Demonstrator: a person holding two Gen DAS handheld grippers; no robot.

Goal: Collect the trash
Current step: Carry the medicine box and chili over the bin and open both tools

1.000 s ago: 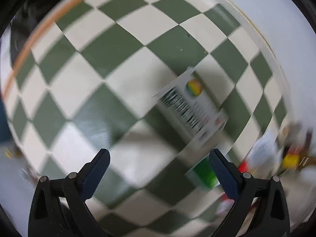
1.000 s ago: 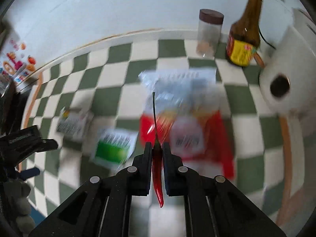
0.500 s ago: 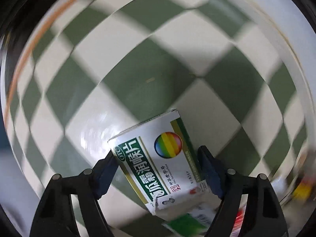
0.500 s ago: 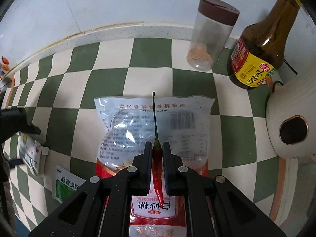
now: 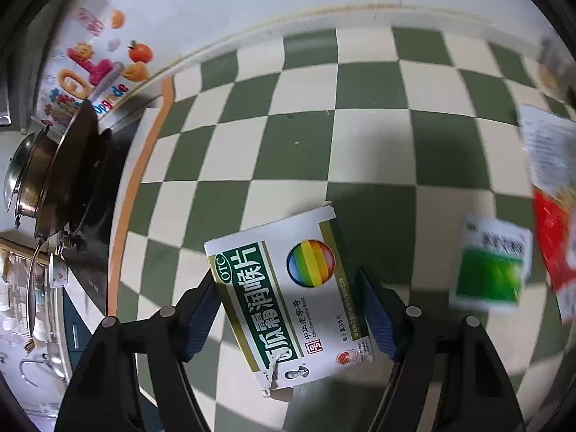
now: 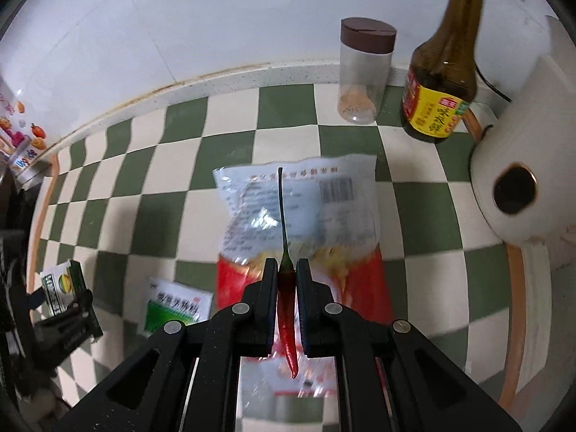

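Surface: green-and-white checked countertop [image 5: 360, 151].
Left gripper [image 5: 288, 309]: closing, medicine box [image 5: 291, 295] between pads, lifted off counter.
Right gripper [image 6: 287, 288]: clamped tight on red chili [image 6: 287, 306].

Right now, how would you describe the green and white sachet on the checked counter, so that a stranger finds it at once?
Start at the green and white checked counter. In the right wrist view, find the large clear and red bag lying in its middle. The sachet lies flat just left of that bag's red end: small, white on top with a green block below, and unlike the rainbow-marked box nothing holds it.
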